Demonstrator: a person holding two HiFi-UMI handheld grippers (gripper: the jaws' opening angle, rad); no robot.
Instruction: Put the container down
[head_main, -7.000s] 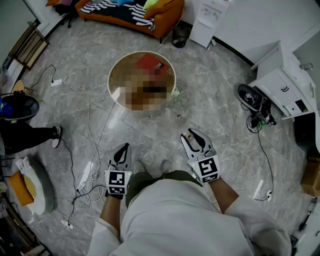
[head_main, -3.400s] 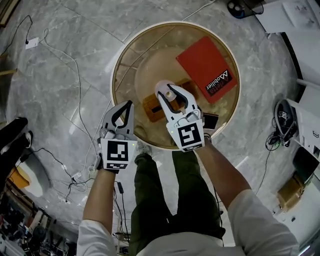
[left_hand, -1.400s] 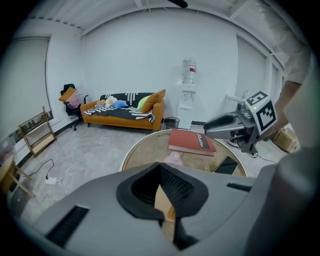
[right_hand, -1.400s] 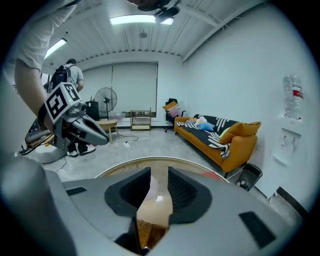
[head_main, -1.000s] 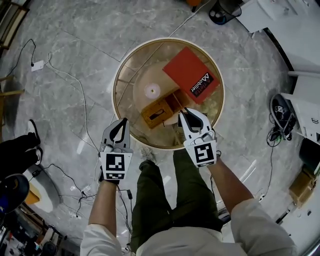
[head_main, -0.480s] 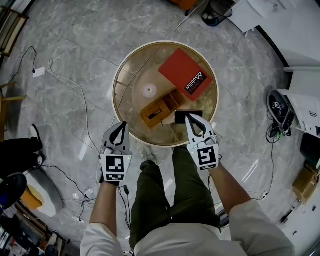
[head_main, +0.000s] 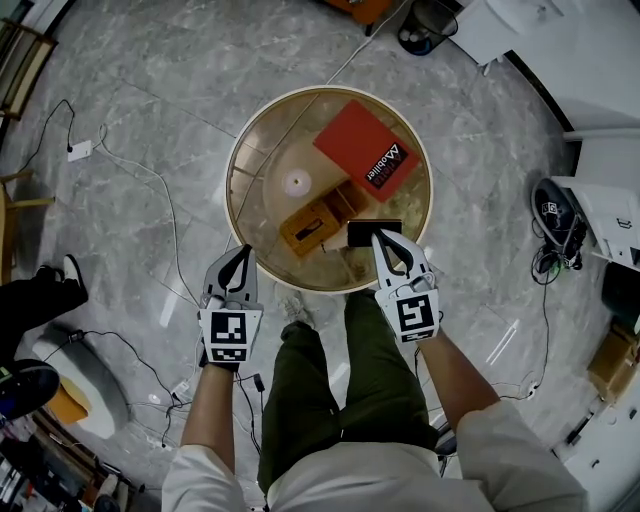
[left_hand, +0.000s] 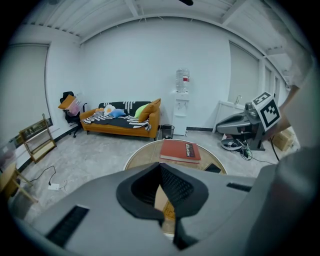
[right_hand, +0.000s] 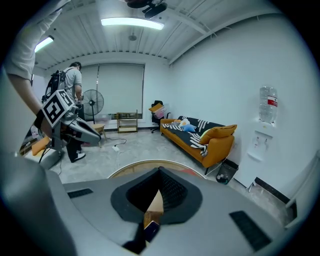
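Note:
A small white round container (head_main: 295, 183) stands on the round glass-topped table (head_main: 240, 150), left of the middle, free of both grippers. My right gripper (head_main: 385, 239) hovers over the table's near right edge, shut with nothing between its jaws, its tips just beside a black phone (head_main: 366, 233). In the right gripper view its tips (right_hand: 148, 224) meet. My left gripper (head_main: 240, 257) hangs just outside the table's near left rim, shut and empty; in the left gripper view its tips (left_hand: 167, 222) also touch.
On the table lie a red book (head_main: 365, 150) and a wooden box (head_main: 310, 226) with a slot. Cables (head_main: 165, 215) trail over the floor at the left. An orange sofa (left_hand: 122, 119), a water dispenser (left_hand: 181, 107), shoes (head_main: 552, 210) and white cabinets (head_main: 610, 215) ring the room.
The right gripper, which held the container over the table seconds ago, has drawn back to the near right edge and its jaws have shut. The container stays on the table. The left gripper has barely moved.

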